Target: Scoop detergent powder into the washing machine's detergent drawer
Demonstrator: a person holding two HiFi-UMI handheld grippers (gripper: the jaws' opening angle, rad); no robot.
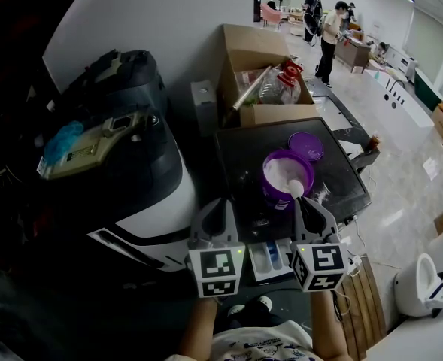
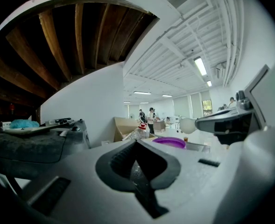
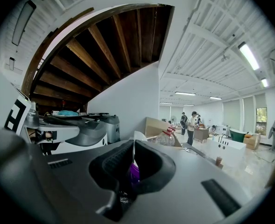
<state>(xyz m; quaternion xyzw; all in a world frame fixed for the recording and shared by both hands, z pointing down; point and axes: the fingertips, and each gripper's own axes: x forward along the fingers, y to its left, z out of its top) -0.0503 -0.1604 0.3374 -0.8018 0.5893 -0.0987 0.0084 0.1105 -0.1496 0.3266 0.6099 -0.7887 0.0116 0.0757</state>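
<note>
A purple detergent tub (image 1: 285,176) full of white powder stands open on the dark washing machine top (image 1: 244,156), with its purple lid (image 1: 306,146) lying behind it. My right gripper (image 1: 301,202) is shut on the handle of a white scoop (image 1: 296,189), whose bowl hangs over the tub's near rim. In the right gripper view the thin scoop (image 3: 137,137) stands up between the jaws with the tub (image 3: 134,171) below. My left gripper (image 1: 222,204) is shut and empty, left of the tub. The open detergent drawer (image 1: 269,258) lies between the two grippers, below them.
A cardboard box (image 1: 255,59) holding bottles stands behind the machine. A black and white appliance (image 1: 123,149) fills the left side. People stand far off in the room (image 1: 329,32). A white toilet (image 1: 420,277) sits at the right, and wooden slats (image 1: 368,292) lie by the drawer.
</note>
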